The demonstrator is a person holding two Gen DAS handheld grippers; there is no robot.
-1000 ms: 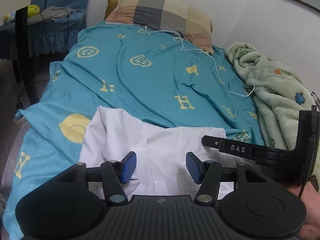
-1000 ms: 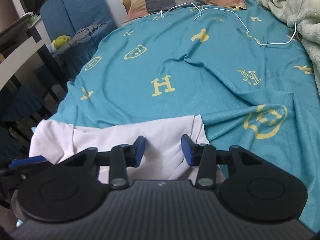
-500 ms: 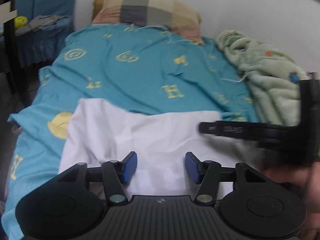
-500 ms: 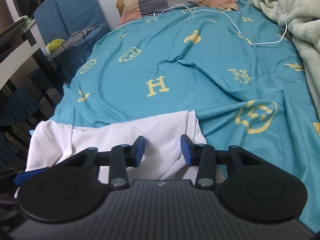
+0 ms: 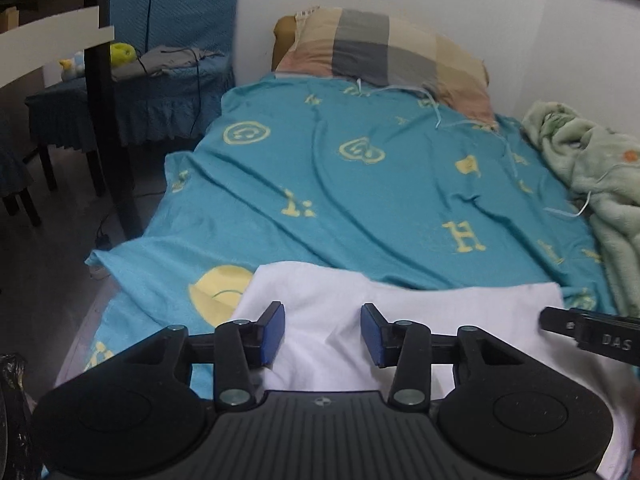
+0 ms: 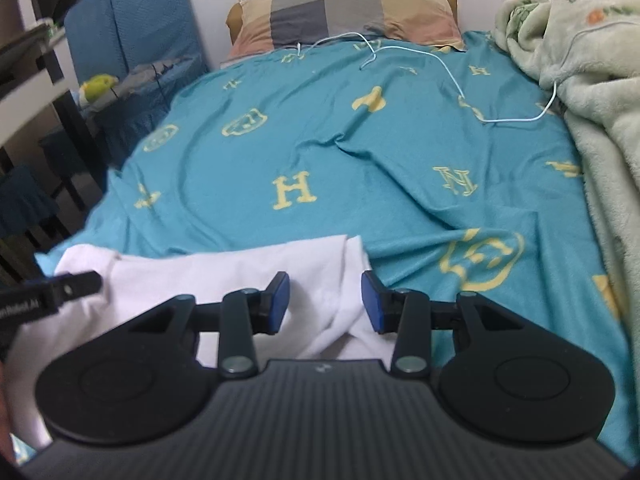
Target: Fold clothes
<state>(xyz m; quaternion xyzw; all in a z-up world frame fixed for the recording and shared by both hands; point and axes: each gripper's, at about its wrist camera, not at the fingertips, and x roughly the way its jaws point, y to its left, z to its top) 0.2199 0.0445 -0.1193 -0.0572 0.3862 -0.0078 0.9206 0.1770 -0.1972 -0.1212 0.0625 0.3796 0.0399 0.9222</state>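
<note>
A white garment (image 5: 420,312) lies flat at the near end of the bed, on the teal sheet (image 5: 360,192). My left gripper (image 5: 322,335) hovers open over its left part, blue pads apart with white cloth showing between them. The right gripper's black finger (image 5: 588,330) pokes in at the right edge of that view. In the right wrist view my right gripper (image 6: 325,303) is open above the garment's (image 6: 224,276) right end, near its edge. The left gripper's finger (image 6: 60,290) shows at the far left.
A checked pillow (image 5: 384,56) sits at the head of the bed, with a white cable (image 6: 452,76) trailing over the sheet. A green fleece blanket (image 6: 592,112) is heaped along the right side. A blue-covered chair (image 5: 132,92) and a dark table leg (image 5: 108,120) stand left of the bed.
Both grippers have shifted slightly over the garment, the left view swinging left and back. Both stayed open, and the garment lies as before.
</note>
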